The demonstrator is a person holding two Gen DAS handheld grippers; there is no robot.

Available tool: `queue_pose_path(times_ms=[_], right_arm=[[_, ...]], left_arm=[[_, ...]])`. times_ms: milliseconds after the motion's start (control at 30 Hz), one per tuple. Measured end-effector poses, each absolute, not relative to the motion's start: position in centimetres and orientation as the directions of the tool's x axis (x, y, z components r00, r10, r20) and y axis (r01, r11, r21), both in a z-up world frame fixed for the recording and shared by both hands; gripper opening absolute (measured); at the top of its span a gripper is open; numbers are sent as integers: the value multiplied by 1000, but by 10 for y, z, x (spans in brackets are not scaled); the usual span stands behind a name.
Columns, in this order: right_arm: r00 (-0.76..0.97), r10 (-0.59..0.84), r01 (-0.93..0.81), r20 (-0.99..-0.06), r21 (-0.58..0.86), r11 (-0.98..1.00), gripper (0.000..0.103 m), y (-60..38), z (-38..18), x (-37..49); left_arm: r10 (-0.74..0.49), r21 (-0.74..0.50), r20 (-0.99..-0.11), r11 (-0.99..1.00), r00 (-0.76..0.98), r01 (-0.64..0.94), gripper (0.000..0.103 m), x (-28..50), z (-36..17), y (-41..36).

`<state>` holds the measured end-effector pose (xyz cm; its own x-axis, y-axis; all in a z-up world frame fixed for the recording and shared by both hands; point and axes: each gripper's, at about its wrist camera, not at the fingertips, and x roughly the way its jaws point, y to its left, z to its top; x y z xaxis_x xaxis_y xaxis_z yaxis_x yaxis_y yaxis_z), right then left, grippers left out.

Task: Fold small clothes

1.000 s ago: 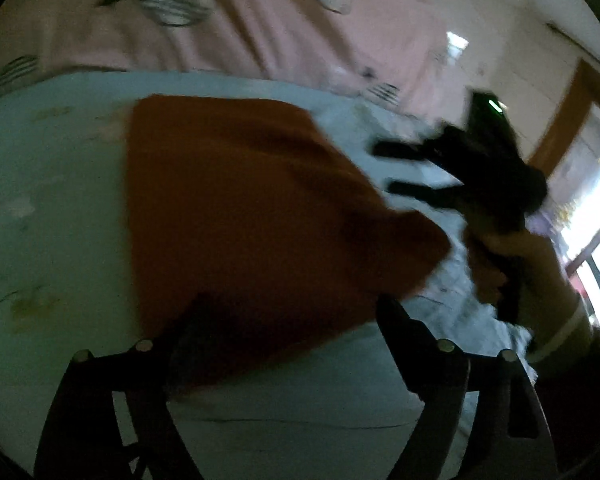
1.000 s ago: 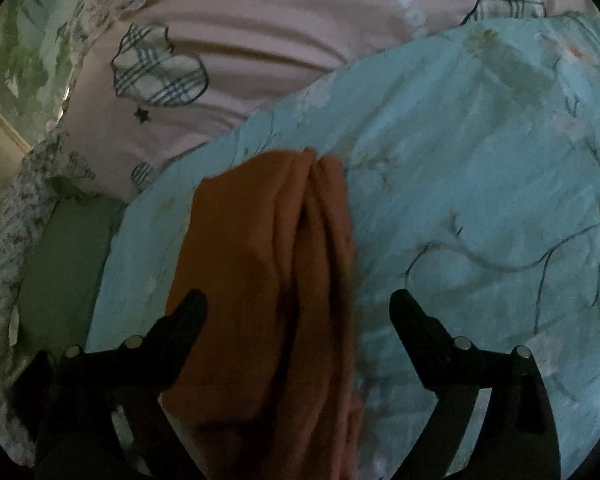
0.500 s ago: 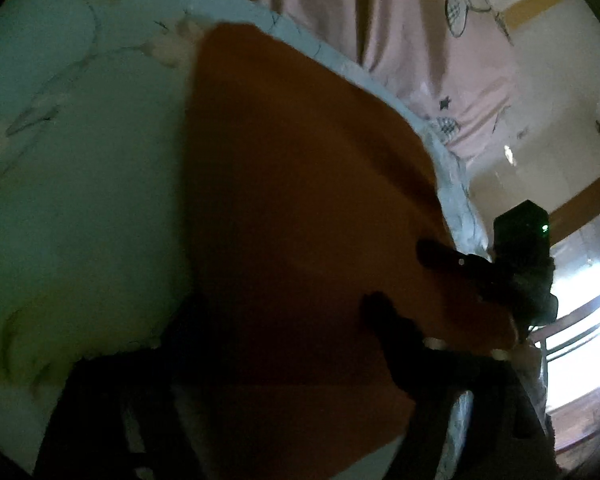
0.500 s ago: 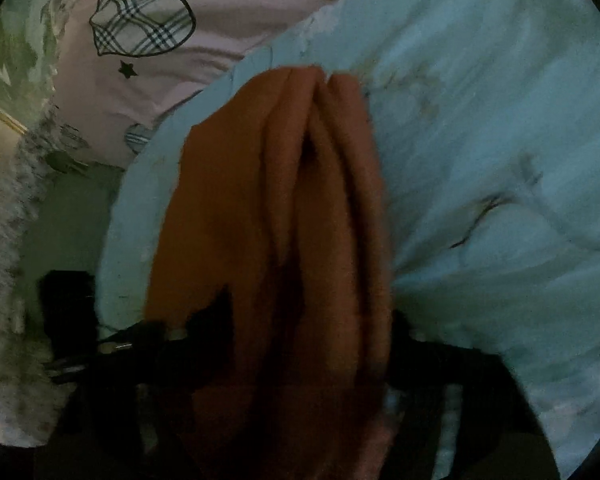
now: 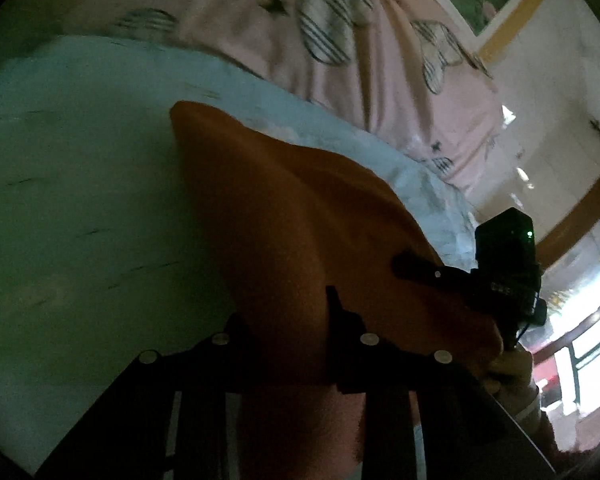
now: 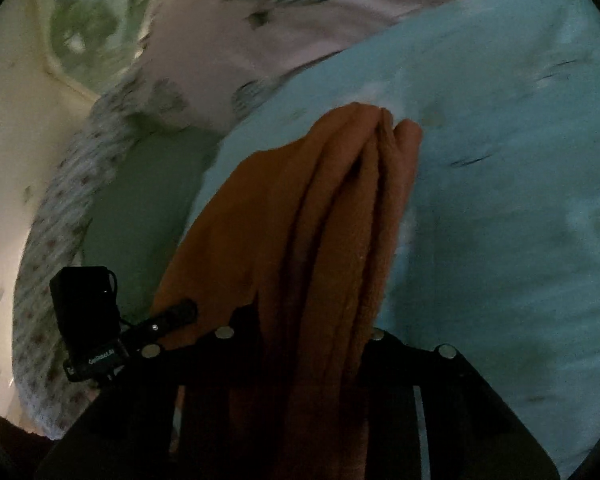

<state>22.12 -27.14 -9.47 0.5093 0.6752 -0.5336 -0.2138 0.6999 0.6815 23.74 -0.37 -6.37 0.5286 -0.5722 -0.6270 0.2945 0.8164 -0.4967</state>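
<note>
Left wrist view
Open room: the pale blue bed sheet fills the left half of the frame, bare and flat; its far edge runs from upper left down to the right, where it meets a pink blanket with striped hearts.
Right edge: a cream wall, a brown frame and a bright window sit at the far right, beyond the bed.
Cloth: the orange cloth spreads from the frame's centre down to the bottom, one corner pointing to upper centre.
Left gripper: fingers drawn close together at lower centre, with a fold of the orange cloth pinched between them.
Right gripper: at right of centre, one dark finger lies on the cloth's right border; a hand holds it from below. Its closure on the cloth is hidden here.

Right wrist view
Open room: blue sheet covers the right half, free of things; the sheet's edge runs diagonally through upper centre, with the pink blanket above and a speckled fabric at left.
Cloth: bunched in long ridges from centre down to the bottom edge.
Right gripper: fingers nearly together, clamped on the bunched cloth.
Left gripper: at lower left, touching the cloth's left border.
</note>
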Motion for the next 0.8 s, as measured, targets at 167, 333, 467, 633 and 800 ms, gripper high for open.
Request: queue_pose_path(times_ms=[167, 333, 467, 633, 800], right_arm=[[424, 716, -248, -555, 689, 681, 29, -211, -121, 224], [406, 667, -205, -624, 649, 732, 40, -198, -141, 218], [448, 601, -167, -662, 598, 784, 55, -214, -127, 207], [564, 516, -157, -644, 530, 833, 57, -234, -90, 200], [526, 562, -200, -638, 550, 811, 49, -214, -83, 226]], left_arm=[[-484, -447, -670, 868, 563, 215, 27, 202, -73, 46], [-463, -470, -714, 873, 525, 130, 39, 198, -115, 66], [-435, -450, -718, 886, 544, 114, 53, 194, -108, 68], [-393, -438, -682, 895, 617, 86, 53, 171, -86, 97], [-443, -451, -632, 878, 636, 164, 52, 162, -66, 92]])
